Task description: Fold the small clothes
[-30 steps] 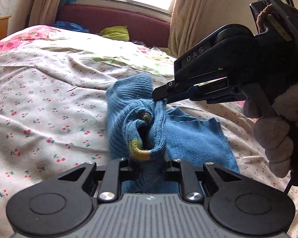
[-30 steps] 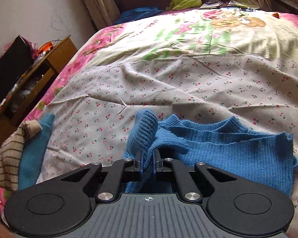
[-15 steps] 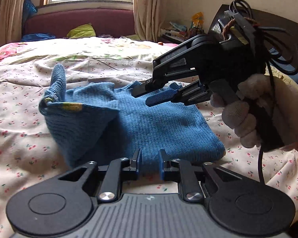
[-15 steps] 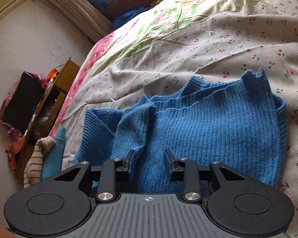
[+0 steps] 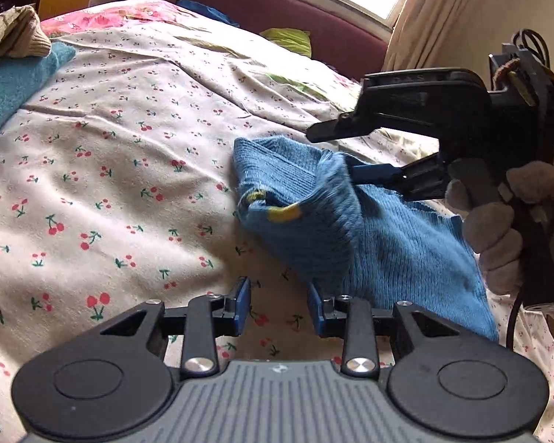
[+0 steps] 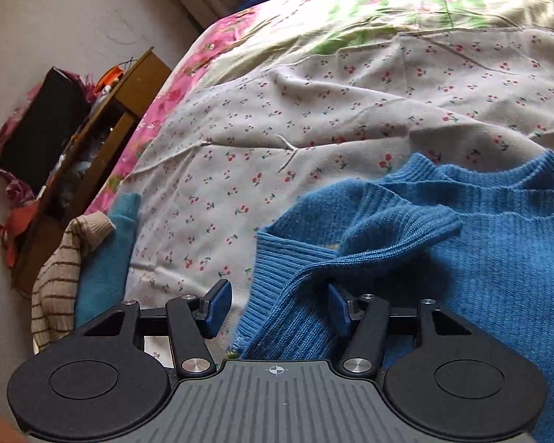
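A small blue knitted sweater (image 5: 387, 243) lies on the cherry-print bedsheet (image 5: 110, 184), its left part folded over and bunched, with a yellow patch showing. It also shows in the right wrist view (image 6: 480, 258). My left gripper (image 5: 279, 304) is open and empty, just short of the sweater's near edge. My right gripper (image 6: 277, 306) is open, with a fold of the sweater lying between its fingers. In the left wrist view the right gripper (image 5: 332, 151) hovers over the sweater, held by a gloved hand.
A folded teal garment (image 6: 107, 258) with a striped beige one (image 6: 55, 280) on it sits at the bed's left edge. A wooden nightstand (image 6: 103, 129) stands beside the bed. A dark red headboard (image 5: 295, 18) and window lie beyond.
Both grippers let go of the sweater and opened wider. The left gripper pulled back to the left. The lifted sweater part dropped onto the bed, folded over.
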Available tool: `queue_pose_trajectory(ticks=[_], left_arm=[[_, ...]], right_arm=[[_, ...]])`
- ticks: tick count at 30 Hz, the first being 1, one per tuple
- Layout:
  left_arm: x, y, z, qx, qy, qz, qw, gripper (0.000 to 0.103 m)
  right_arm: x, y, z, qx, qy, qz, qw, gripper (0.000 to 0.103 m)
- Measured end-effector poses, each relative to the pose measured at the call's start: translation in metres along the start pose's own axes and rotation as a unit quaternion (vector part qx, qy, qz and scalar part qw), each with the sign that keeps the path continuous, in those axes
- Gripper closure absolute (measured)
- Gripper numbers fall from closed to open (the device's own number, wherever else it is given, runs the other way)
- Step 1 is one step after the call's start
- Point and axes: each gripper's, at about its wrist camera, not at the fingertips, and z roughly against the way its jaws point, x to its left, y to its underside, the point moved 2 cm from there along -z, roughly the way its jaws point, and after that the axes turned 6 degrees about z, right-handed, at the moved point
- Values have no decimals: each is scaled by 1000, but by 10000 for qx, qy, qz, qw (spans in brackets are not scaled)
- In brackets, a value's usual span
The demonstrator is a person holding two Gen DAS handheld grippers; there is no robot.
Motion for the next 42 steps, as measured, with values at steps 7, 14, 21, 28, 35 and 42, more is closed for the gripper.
queue_pose_trajectory(ticks=[7, 14, 21, 28, 35, 42], left_arm=[[28, -7, 1, 73, 316, 714, 9969, 59], [38, -10, -2, 212, 523, 1128, 9920, 58], [50, -7, -12, 427, 443, 1499, 9868, 56], [43, -6, -17, 326, 322, 1276, 9908, 52], [25, -5, -20, -2, 28, 879, 9961, 38], [7, -6, -29, -80, -9, 922, 9957, 25]], right_arm=[[47, -13, -32, 461, 1097, 836, 9894, 47], [55, -13, -68, 936, 1776, 983, 9747, 47], [87, -9, -116, 1548, 2552, 2015, 9329, 41], [79, -7, -116, 1527, 2917, 2345, 9147, 72], [70, -15, -78, 1116, 2395, 1958, 9444, 88], [55, -21, -36, 682, 1962, 1571, 9655, 89]])
